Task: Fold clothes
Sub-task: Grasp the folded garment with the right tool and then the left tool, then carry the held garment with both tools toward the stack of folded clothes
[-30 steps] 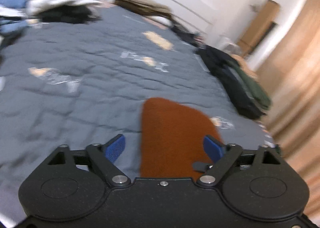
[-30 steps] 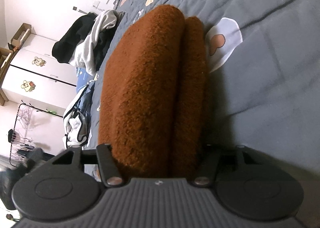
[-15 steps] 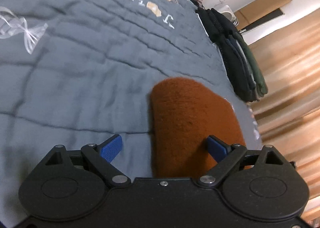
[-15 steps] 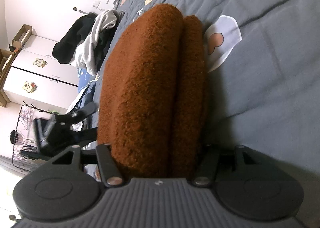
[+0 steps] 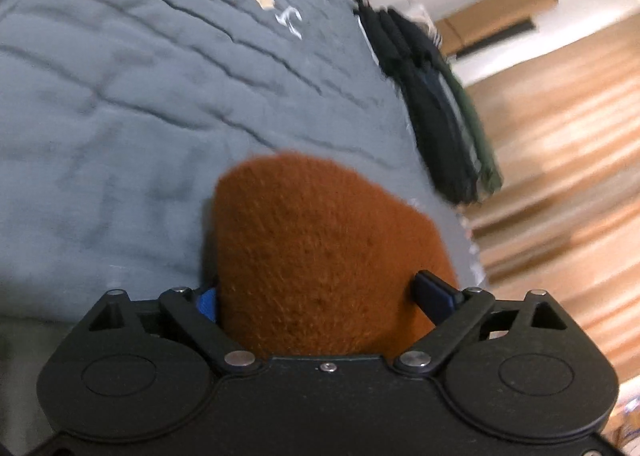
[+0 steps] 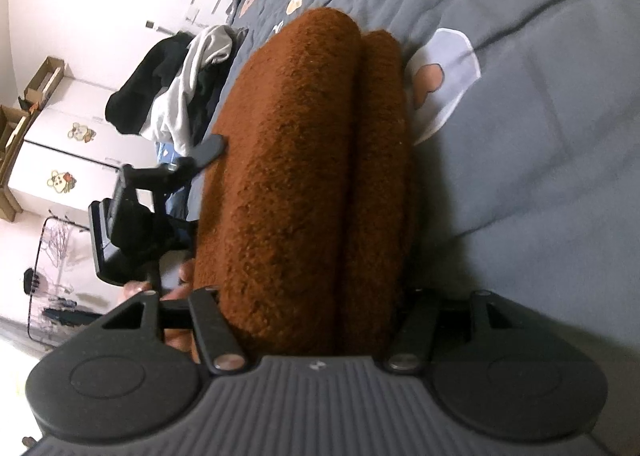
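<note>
The jaws of the right gripper (image 6: 316,320) stand about half apart with the near end of the thick, fuzzy rust-brown folded garment (image 6: 304,176) filling the gap between them, apparently clamping its doubled layers so the fold cannot spring apart, though the pads themselves are hidden by the cloth. The jaws of the left gripper (image 5: 324,296) are spread wide and straddle the other end of the same garment (image 5: 320,256); the blue pad (image 5: 207,302) on one side sits right against the pile and the dark one on the other lies at its edge, but whether they press yet I cannot tell, so I take them as open and merely set around it. The wide grey quilted bed cover (image 5: 120,116) with its printed patches carries everything, and the garment lies on it near the edge by the wood floor (image 5: 560,176). A row of dark folded clothes (image 5: 440,108) sits farther along that edge, likely the finished pile. An untidy heap of black and white clothes (image 6: 176,84) waits across the bed.
</note>
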### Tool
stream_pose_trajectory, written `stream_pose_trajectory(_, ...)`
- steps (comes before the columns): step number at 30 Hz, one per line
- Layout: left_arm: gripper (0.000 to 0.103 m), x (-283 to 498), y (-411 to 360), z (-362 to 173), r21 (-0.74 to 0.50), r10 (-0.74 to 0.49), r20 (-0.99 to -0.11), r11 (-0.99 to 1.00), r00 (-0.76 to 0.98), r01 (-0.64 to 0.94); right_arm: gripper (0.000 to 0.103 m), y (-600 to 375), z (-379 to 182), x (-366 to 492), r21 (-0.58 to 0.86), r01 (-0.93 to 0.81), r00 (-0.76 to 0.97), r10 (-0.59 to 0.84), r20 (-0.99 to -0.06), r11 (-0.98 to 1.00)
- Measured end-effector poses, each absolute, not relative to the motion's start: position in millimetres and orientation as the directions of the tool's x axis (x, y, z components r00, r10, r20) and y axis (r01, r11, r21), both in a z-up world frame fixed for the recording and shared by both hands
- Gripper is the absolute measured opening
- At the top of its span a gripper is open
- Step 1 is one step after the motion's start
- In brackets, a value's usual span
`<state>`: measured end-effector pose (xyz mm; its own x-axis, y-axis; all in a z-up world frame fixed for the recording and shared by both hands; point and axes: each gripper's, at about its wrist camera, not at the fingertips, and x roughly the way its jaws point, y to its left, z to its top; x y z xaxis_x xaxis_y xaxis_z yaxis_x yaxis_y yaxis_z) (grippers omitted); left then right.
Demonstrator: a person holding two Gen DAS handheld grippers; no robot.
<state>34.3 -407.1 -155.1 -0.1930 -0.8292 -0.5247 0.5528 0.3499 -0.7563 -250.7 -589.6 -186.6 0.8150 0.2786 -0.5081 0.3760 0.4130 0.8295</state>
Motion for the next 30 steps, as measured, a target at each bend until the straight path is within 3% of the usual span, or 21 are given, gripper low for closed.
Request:
stream_pose_trajectory(2,0.087,36.7,-408.0,-158.4,-0.764,-0.832,-0.52,0.354,-0.191,0.539,0.059,-588.8,-184.6,-249.7,0.823,0.38,0.81,0.278,-0.517,0.422)
stream_pose_trajectory(7,0.067,48.3,-412.9,-157.4,-0.764,-0.817,-0.532,0.349,-0.223,0.543,0.059,-591.3,-188.3,-255.2,0.839,0.368,0.818,0.289,-0.498,0.401)
stream_pose_trajectory(11,0.06,40.7,-414.0,-151.5,-0.745,-0.816,-0.536,0.339,-0.214,0.575,0.058,-593.7,-186.2,-252.1,0.839,0.375,0.809,0.302,-0.504,0.396)
stream_pose_trajectory(12,0.049,38.5,-413.8,-149.8,-0.741,-0.818,-0.535,0.334,-0.211,0.583,0.058,-593.1,-183.4,-251.6,0.833,0.375,0.805,0.303,-0.511,0.407)
stream_pose_trajectory(14,0.042,34.3,-412.4,-143.1,-0.733,-0.831,-0.52,0.315,-0.199,0.603,0.052,-592.8,-177.8,-251.6,0.828,0.382,0.803,0.296,-0.517,0.411)
stream_pose_trajectory(30,0.039,-37.6,-397.2,-53.6,-0.69,-0.933,-0.345,0.178,-0.102,0.701,0.048,-619.9,-106.8,-300.1,0.85,0.269,0.873,0.26,-0.414,0.452)
